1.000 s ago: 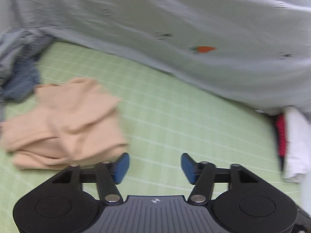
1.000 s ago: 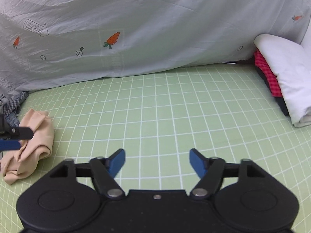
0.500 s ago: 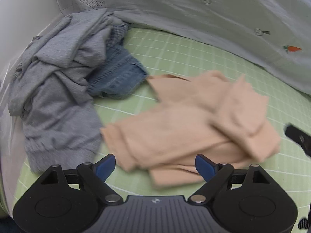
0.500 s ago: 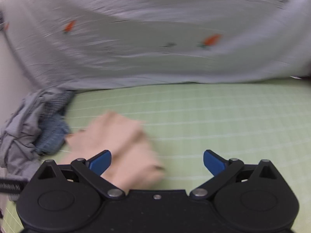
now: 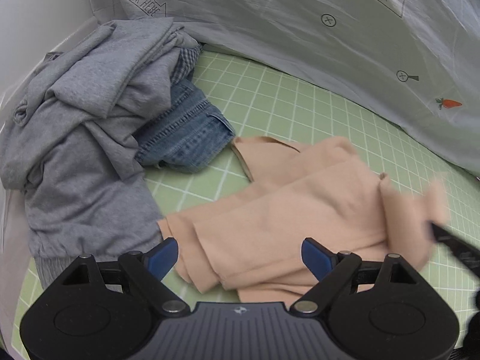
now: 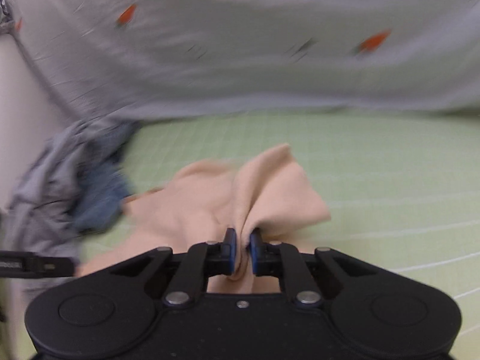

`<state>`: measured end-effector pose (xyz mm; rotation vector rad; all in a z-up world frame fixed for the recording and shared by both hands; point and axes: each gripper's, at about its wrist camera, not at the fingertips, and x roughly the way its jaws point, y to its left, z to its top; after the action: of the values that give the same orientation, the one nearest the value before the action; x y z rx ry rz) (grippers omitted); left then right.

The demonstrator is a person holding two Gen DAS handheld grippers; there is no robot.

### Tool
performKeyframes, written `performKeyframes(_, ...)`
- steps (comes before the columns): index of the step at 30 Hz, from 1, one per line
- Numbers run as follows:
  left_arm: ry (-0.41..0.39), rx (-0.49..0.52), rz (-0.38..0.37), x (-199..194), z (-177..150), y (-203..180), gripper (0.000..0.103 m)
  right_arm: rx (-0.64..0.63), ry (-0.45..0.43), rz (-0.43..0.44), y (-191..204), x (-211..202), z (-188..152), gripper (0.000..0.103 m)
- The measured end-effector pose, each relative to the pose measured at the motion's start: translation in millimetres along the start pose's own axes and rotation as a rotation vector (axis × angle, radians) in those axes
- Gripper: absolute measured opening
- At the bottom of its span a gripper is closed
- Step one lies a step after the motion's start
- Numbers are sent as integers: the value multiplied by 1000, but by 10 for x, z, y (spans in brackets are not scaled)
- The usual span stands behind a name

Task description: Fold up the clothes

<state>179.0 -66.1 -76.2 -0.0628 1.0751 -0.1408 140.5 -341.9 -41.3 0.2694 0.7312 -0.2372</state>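
A crumpled peach garment (image 5: 294, 210) lies on the green grid mat (image 5: 300, 114). My left gripper (image 5: 240, 258) stands open just over the garment's near edge, its blue pads on either side of the cloth without pinching it. My right gripper (image 6: 242, 250) is shut on a raised fold of the same peach garment (image 6: 270, 192), which bunches up between its blue pads. The right gripper's black tip shows blurred at the right edge of the left wrist view. The right wrist view is motion-blurred.
A heap of grey clothes (image 5: 81, 138) with blue jeans (image 5: 186, 132) and a checked cloth lies left of the peach garment, also seen as grey clothes (image 6: 54, 186). A grey printed sheet (image 5: 300, 24) hangs along the mat's far side. Open mat (image 6: 390, 174) extends to the right.
My right gripper swung left over the peach garment and shut on a fold of it. My left gripper turned toward the clothes heap and came down close to the garment, staying open.
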Motion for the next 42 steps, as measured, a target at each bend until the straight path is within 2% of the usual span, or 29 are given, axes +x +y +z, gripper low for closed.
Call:
performKeyframes(5,19,-35,3,-28,-179,-246,90,82,-113,-261,-1222,-540,162,8)
performKeyframes(7,14,-32,12,-88,-249,-383,90,134,-143,-309,-1731,-740,229,8)
performKeyframes(12,-7,-31,32,-184,-415,-789,90,110,-234,-488,-2646,-1111,371,8)
performKeyframes(14,-4,-34,31,-176,-475,-968,90,169,-270,-550,-2989,-1190,385,9)
performKeyframes(16,5,-30,30,-136,-501,-1133,90,206,-271,-625,-3226,-1196,356,13)
performKeyframes(17,12,-28,31,-108,-509,-1212,90,223,-246,-640,-3307,-1172,317,24)
performKeyframes(18,22,-24,34,-68,-504,-1287,90,247,-216,-627,-3361,-1135,265,48)
performKeyframes(20,42,-7,38,27,-477,-1428,90,281,-168,-545,-3269,-1003,126,69)
performKeyframes(27,115,105,46,353,-340,-1735,90,337,-10,-216,-2542,-388,-286,80)
performKeyframes(31,123,151,36,414,-321,-1767,90,238,76,-120,-2046,12,-278,84)
performKeyframes(32,125,156,27,427,-321,-1767,90,213,98,-95,-1922,112,-276,83)
performKeyframes(33,127,162,19,439,-322,-1767,90,188,119,-71,-1798,212,-273,75)
performKeyframes(34,130,168,13,447,-323,-1770,90,166,134,-58,-1718,281,-273,59)
performKeyframes(35,132,174,9,455,-326,-1773,90,156,139,-58,-1714,289,-281,24)
performKeyframes(36,133,182,8,463,-334,-1778,90,158,135,-58,-1736,250,-291,15)
performKeyframes(38,142,199,3,494,-354,-1797,90,157,105,-79,-1820,96,-291,10)
performKeyframes(42,180,234,-37,607,-408,-1904,90,131,93,-132,-1882,-127,-310,10)
